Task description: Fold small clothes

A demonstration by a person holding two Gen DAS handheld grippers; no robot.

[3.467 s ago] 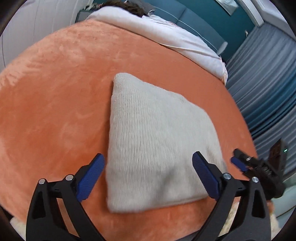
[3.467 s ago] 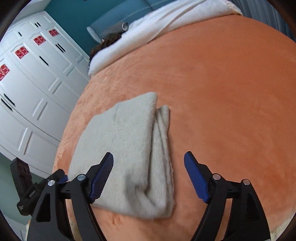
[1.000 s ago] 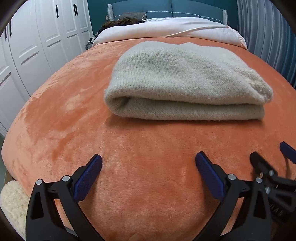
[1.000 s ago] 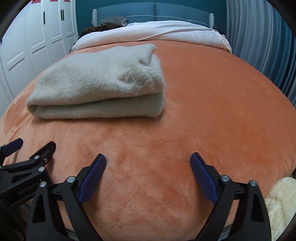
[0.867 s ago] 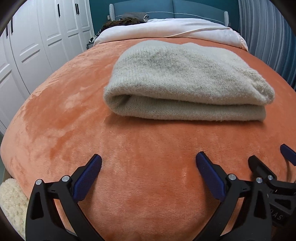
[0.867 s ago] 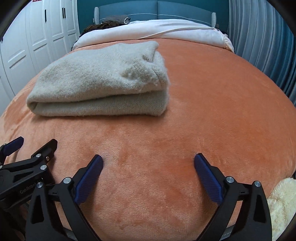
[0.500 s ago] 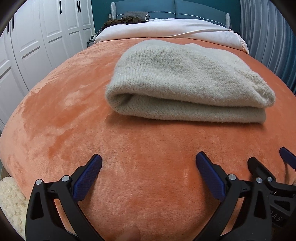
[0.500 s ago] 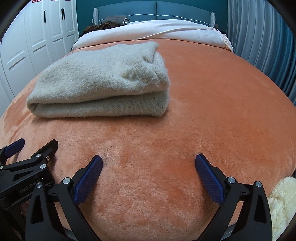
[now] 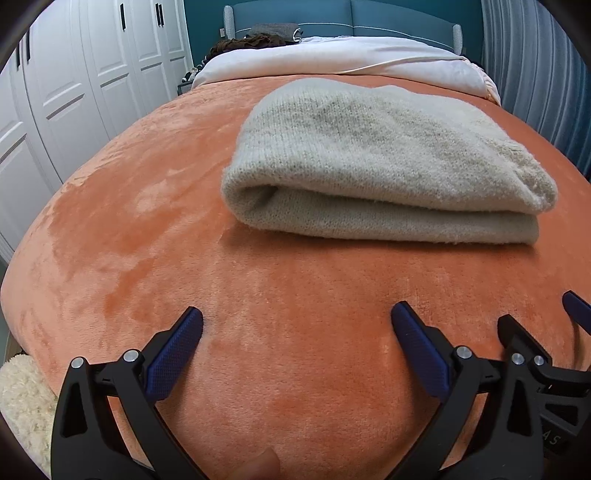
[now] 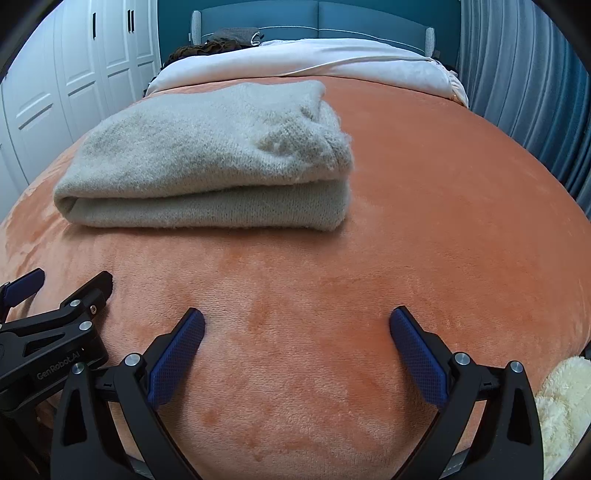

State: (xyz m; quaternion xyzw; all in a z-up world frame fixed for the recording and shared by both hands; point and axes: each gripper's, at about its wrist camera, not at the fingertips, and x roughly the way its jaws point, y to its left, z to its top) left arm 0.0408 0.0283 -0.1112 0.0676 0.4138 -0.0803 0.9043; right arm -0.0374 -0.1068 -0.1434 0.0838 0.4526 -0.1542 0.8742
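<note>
Hovering low over the near edge of the bed, the left gripper [image 9: 295,332] has its blue-padded jaws spread wide, holding nothing. The right gripper [image 10: 297,332] sits just beside it, jaws likewise spread and empty; each appears at the margin of the other's view. Beneath both lies the orange plush blanket [image 9: 147,206]. Beyond the fingertips and apart from them, the beige knit garment [image 9: 384,162] rests folded in a flat stack on the blanket, fold edges facing the grippers. Farther back: white bedding [image 10: 314,62], blue headboard [image 10: 317,18]. White wardrobe doors [image 9: 92,74] stand left, grey-blue curtains [image 10: 524,66] right.
</note>
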